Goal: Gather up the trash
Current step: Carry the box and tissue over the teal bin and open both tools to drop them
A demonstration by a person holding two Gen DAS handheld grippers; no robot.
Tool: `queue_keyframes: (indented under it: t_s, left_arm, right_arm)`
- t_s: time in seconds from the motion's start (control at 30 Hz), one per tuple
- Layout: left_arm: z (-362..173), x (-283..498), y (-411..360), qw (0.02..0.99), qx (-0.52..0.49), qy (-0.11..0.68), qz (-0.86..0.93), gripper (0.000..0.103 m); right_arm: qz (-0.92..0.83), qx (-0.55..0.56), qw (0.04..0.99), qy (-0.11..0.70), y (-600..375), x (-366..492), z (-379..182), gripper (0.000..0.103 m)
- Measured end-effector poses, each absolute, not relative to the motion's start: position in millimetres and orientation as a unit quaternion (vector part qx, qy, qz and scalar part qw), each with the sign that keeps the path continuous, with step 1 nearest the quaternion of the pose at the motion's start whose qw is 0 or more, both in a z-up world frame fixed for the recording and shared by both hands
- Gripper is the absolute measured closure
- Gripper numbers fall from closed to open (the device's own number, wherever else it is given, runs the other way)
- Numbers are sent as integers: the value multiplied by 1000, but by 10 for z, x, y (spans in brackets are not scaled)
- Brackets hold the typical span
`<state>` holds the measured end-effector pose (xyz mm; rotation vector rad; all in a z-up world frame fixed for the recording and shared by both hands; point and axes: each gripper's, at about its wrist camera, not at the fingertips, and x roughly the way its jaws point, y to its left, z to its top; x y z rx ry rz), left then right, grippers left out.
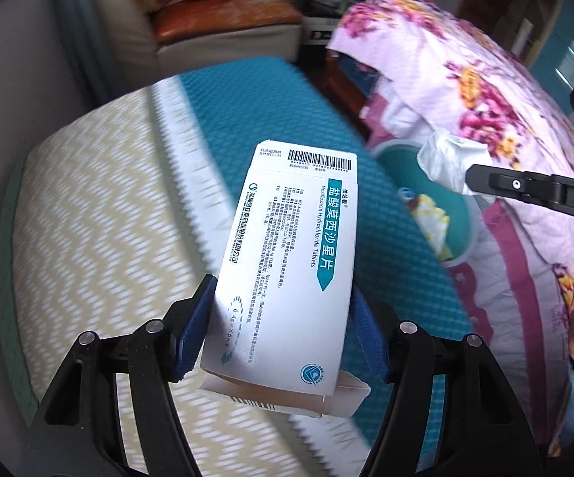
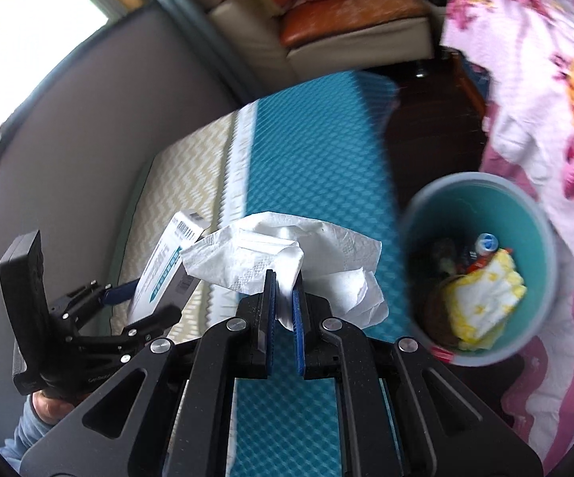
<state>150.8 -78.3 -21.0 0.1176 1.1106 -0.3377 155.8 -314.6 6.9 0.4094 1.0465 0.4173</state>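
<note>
My left gripper point(image 1: 281, 298) is shut on a white medicine box point(image 1: 287, 258) with teal lettering, held above the bed; it also shows in the right wrist view point(image 2: 163, 266). My right gripper point(image 2: 284, 282) is shut on a crumpled white tissue point(image 2: 287, 254), also seen in the left wrist view point(image 1: 449, 163). A teal trash bin point(image 2: 437, 214) stands to the right of the right gripper, holding a yellow-white cloth point(image 2: 485, 294), a bottle and other trash. In the left wrist view the bin point(image 1: 465, 234) lies beyond the box, partly hidden.
A teal textured mat point(image 2: 310, 151) and a beige zigzag mat point(image 1: 108, 198) cover the bed. A pink floral quilt point(image 1: 485, 91) lies at the right. A sofa point(image 2: 346, 39) with an orange cushion is at the back. A grey wall point(image 2: 88, 119) is left.
</note>
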Motion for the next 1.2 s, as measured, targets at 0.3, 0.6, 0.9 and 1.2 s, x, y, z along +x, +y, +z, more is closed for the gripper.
queue_keyframes:
  t_s: [0.3, 0.6, 0.9, 1.2]
  left_arm:
    - [-187, 1634, -1761, 822, 95, 520, -211, 36]
    - [-447, 1738, -2376, 800, 119, 540, -233, 36]
    - [-662, 1811, -2500, 785, 116, 561, -237, 36]
    - [-745, 1891, -2500, 778, 108, 569, -243, 35]
  right_arm:
    - [137, 240, 836, 474, -4048, 1452, -61, 96]
    - [112, 268, 832, 472, -4551, 1449, -260, 95]
    - [100, 284, 818, 490, -4708, 1654, -535, 93]
    - [96, 300, 802, 508, -4688, 1819, -746, 52]
